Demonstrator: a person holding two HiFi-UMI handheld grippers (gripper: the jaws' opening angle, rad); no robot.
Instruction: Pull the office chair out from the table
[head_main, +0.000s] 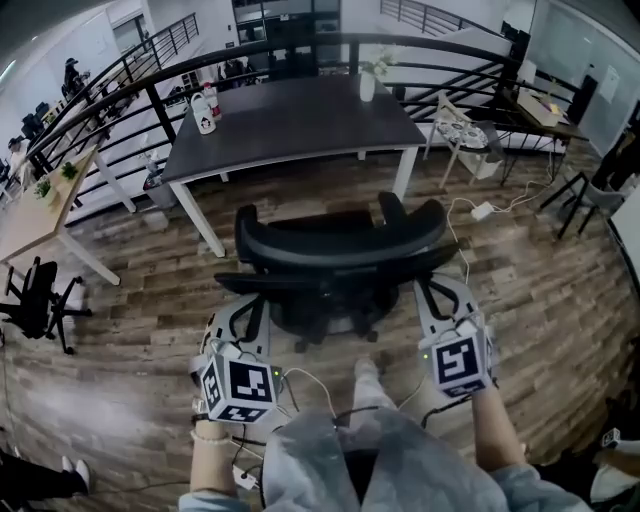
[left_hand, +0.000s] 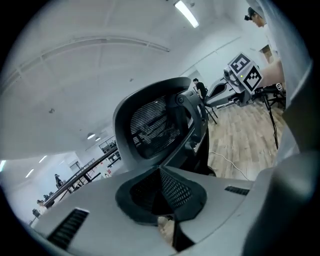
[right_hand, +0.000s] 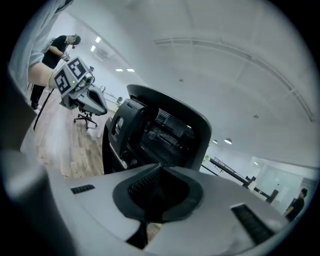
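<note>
The dark grey rectangular table (head_main: 290, 120) fills the upper middle of the head view. The black mesh-backed office chair (head_main: 340, 245) stands below it at centre frame, its backrest towards me. A strip of wood-plank floor (head_main: 300, 185) shows between the table's near edge and the chair's armrests, so I judge the pull essentially done. At most a little more backing off is left.

My left gripper (head_main: 238, 318) sits at the lower left and my right gripper (head_main: 442, 300) at the lower right, just beside the backrest's two ends. In each gripper view the jaws stand pressed together with nothing between them, and the chair back lies beyond the tips. I have hold of nothing.

Open floor runs along the bottom and lower left of the frame. Things are tighter elsewhere:
- A white cable with its plug (head_main: 482, 211) trails on the floor to the chair's right, where a caster could catch it.
- A smaller black chair (head_main: 38, 297) stands at the far left edge.
- My own foot (head_main: 367, 370) is directly behind the seat.
</note>
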